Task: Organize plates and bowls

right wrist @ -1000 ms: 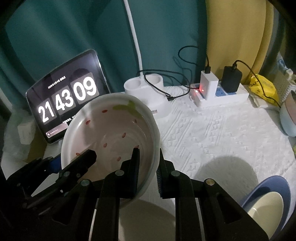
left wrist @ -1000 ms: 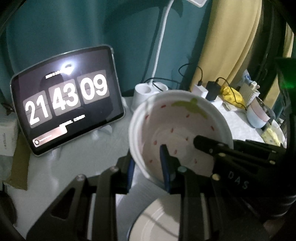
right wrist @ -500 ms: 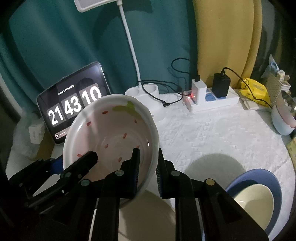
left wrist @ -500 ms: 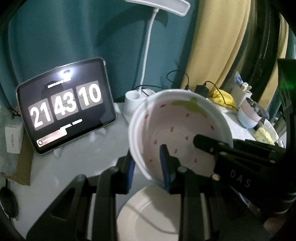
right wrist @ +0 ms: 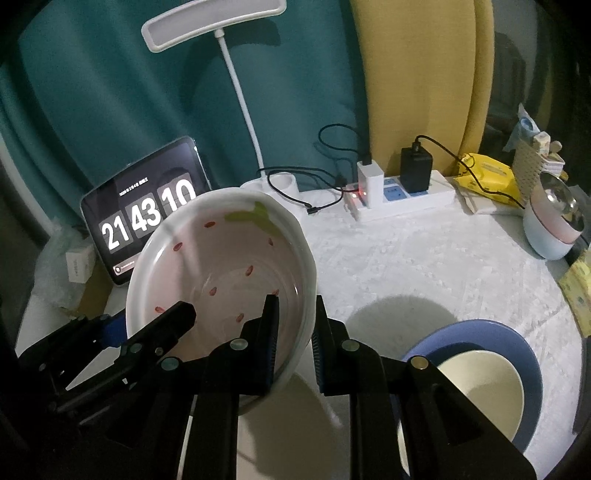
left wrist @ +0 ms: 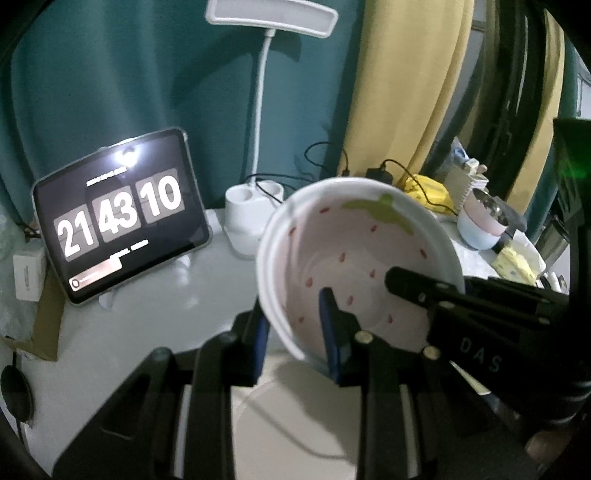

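Two grippers are clamped on one strawberry-patterned bowl (left wrist: 354, 266), which is held tilted in the air above a cream plate (left wrist: 295, 424) on the white tablecloth (right wrist: 424, 266). The left gripper (left wrist: 295, 332) pinches the bowl's left rim, the right gripper (right wrist: 293, 339) its right rim. A cream bowl (right wrist: 480, 391) is nested in a blue plate (right wrist: 517, 339) to the right.

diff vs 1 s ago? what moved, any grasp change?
Both grippers, left and right, have lifted the strawberry bowl higher off the cream plate; more of the lamp shows. The tablet clock ticked from 09 to 10. Unchanged: both jaws still clamp the bowl's rim; nothing released.
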`<state>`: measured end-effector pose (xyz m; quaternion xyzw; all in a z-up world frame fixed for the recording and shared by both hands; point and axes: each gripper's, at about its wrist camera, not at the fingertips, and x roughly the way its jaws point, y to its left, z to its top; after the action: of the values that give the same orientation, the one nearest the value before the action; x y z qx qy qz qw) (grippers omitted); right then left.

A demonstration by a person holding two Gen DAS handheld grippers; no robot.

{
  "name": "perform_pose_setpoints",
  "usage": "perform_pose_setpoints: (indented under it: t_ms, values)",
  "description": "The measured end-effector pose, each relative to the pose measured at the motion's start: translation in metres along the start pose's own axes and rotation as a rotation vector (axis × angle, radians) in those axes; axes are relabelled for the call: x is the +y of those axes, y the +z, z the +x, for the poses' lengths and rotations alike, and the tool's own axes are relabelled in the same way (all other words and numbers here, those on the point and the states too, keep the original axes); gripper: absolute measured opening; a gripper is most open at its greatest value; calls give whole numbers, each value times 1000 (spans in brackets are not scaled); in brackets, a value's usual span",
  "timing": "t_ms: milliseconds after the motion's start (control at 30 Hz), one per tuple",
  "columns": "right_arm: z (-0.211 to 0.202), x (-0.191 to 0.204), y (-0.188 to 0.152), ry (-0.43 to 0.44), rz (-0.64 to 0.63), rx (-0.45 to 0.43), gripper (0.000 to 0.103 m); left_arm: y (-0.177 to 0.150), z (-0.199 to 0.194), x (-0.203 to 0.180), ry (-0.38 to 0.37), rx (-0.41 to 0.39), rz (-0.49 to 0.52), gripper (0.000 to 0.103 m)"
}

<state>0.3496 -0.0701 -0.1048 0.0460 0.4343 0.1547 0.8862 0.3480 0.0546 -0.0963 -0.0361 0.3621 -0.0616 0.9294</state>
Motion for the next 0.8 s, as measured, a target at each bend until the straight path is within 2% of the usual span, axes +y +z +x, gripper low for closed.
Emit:
perform_pose_setpoints:
  t_ms: [800]
  values:
    - [-34, -64, -20, -10, 60, -16, 18, -10, 2, -72, -27, 20, 65, 27]
